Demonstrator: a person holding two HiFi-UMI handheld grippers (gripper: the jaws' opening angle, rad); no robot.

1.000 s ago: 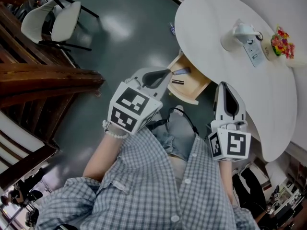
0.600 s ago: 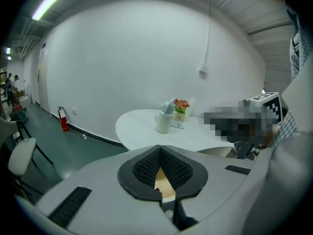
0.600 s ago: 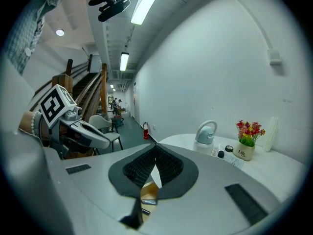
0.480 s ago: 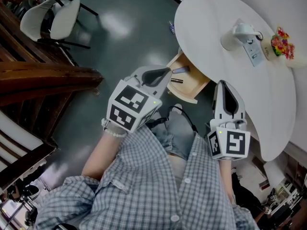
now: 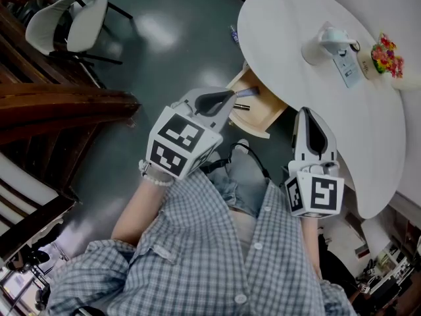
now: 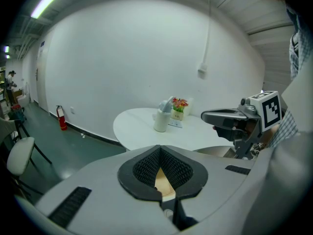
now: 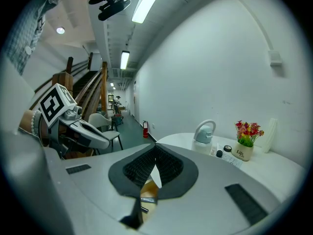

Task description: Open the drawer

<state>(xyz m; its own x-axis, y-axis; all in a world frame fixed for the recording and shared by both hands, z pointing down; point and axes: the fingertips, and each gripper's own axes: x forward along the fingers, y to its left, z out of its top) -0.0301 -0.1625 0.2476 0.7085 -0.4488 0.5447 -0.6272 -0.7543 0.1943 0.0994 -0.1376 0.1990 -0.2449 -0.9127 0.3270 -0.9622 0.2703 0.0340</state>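
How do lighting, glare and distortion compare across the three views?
Head view: dim, pale glare patches on the glossy dark green floor, detail sharp. Left gripper view: heavy fisheye bowing the plain white wall, black corners. Right gripper view: same fisheye, the long ceiling strip light blown out.

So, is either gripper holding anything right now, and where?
Nothing is held. The left gripper and right gripper both have jaws together, empty; the open drawer is not gripped.

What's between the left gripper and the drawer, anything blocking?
Nothing visible. The drawer is already pulled out from under the white table. The left gripper, shut and empty, points at it from close by, and only open air shows between them.
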